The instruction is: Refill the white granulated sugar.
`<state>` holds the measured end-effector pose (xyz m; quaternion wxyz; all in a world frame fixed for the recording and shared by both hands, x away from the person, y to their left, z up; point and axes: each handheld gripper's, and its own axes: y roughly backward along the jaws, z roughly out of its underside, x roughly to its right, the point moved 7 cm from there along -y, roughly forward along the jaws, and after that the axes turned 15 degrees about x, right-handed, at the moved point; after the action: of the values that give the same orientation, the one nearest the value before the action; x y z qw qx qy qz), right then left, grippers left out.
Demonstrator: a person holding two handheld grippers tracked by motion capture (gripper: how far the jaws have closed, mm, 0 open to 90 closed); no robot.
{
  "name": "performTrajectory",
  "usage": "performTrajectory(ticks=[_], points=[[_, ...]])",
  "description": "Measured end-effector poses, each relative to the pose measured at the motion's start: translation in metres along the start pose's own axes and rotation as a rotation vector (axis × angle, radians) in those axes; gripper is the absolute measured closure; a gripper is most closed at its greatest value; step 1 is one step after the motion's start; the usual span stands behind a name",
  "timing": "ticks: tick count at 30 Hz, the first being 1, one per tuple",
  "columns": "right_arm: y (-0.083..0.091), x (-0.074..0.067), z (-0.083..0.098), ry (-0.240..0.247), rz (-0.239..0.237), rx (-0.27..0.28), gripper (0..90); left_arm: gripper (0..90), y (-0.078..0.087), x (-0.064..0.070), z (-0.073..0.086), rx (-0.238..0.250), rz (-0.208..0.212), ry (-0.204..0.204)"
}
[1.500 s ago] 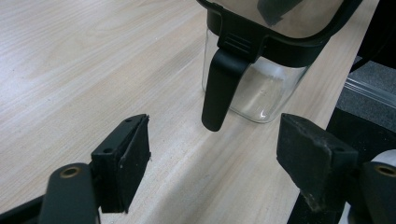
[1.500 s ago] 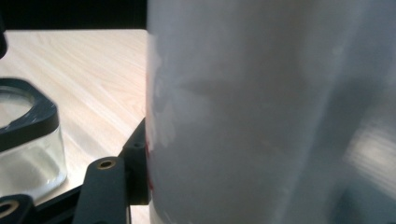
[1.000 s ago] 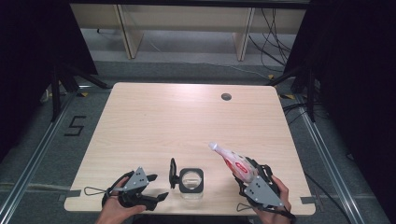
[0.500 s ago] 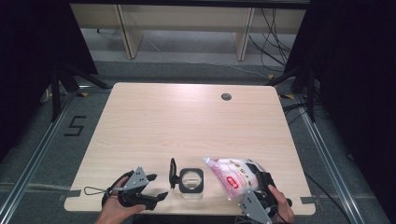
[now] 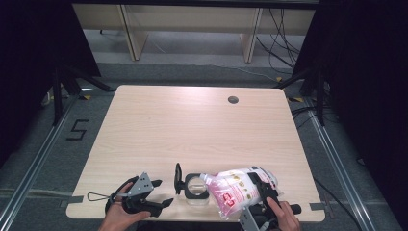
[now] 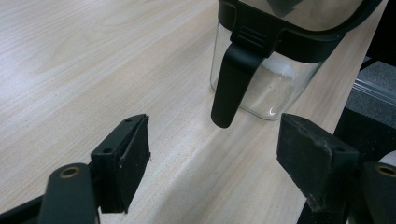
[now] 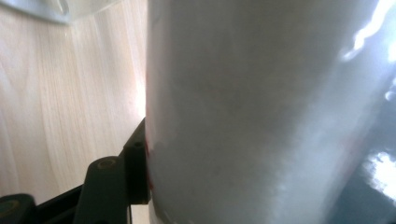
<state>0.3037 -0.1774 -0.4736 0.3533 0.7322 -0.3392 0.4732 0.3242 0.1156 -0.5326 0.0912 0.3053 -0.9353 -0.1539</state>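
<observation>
Near the table's (image 5: 192,125) front edge, about midway along it: a clear glass jar (image 5: 196,188) with a black rim, lid (image 5: 178,178) swung open and standing up at its left. In the left gripper view, same jar (image 6: 268,70) close ahead, black lid (image 6: 231,81) hanging down its side, tip just above the wood.

At the front left corner: left gripper (image 5: 161,192) resting low on the table, held in the left hand (image 5: 120,214), pointing right toward the jar, a little short of it. Jaws wide apart, nothing between them; bare tabletop (image 6: 93,70) showing in the gap of the left gripper (image 6: 212,154).

At the front edge right of the jar: pink-and-white bag (image 5: 238,190) tipped over, one corner reaching over the jar's mouth. Held by the right gripper (image 5: 262,190), in the right hand (image 5: 284,216), jaws closed on the bag's right side. In the right gripper view, bag (image 7: 261,112) pressed against the left jaw, pale and blurred; other jaw hidden behind it. Wood (image 7: 70,102) at left.
</observation>
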Motion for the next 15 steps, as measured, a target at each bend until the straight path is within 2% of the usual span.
performTrajectory(ticks=[1,2,3,5,6,7,8,9,10,11,13,14,15], points=[[0.000,-0.004,0.001,-0.030,0.006,-0.013,40.8,25.0,0.000,0.000,0.000,0.000,0.000,-0.001],[0.001,-0.005,0.001,-0.015,0.005,-0.027,40.8,24.9,-0.001,0.000,0.000,0.005,0.000,0.003],[0.001,-0.007,0.001,-0.008,0.006,-0.031,40.8,25.0,-0.001,0.000,0.000,0.004,0.005,-0.010],[0.000,-0.008,0.000,0.037,-0.001,-0.034,40.8,25.0,-0.001,0.000,0.000,0.003,0.006,-0.008],[0.000,-0.010,0.000,0.039,-0.007,-0.046,40.9,25.0,-0.001,0.000,0.000,0.001,0.005,-0.008],[-0.002,-0.008,-0.001,0.094,-0.021,-0.031,40.9,25.0,-0.001,0.000,0.000,0.002,0.005,-0.007],[-0.002,-0.012,-0.001,0.080,-0.021,-0.040,40.9,25.0,-0.001,0.000,0.000,0.001,0.007,-0.009],[-0.001,-0.012,-0.001,0.093,-0.022,-0.045,40.9,24.9,-0.001,0.000,0.000,0.001,0.008,-0.011],[-0.003,-0.009,-0.003,0.162,-0.037,-0.030,40.9,25.0,-0.001,0.000,0.000,0.001,0.008,-0.012],[-0.002,-0.014,-0.001,0.127,-0.028,-0.047,41.0,25.0,-0.001,-0.001,0.000,-0.006,0.009,-0.020],[-0.003,-0.015,-0.001,0.134,-0.033,-0.051,41.0,25.0,-0.001,-0.001,0.000,-0.005,0.008,-0.019],[-0.003,-0.014,-0.002,0.166,-0.038,-0.047,41.0,25.0,0.000,-0.001,0.001,-0.014,0.007,-0.022],[-0.004,-0.015,-0.001,0.162,-0.040,-0.051,41.1,25.0,0.001,-0.002,0.002,-0.025,-0.001,-0.020]])
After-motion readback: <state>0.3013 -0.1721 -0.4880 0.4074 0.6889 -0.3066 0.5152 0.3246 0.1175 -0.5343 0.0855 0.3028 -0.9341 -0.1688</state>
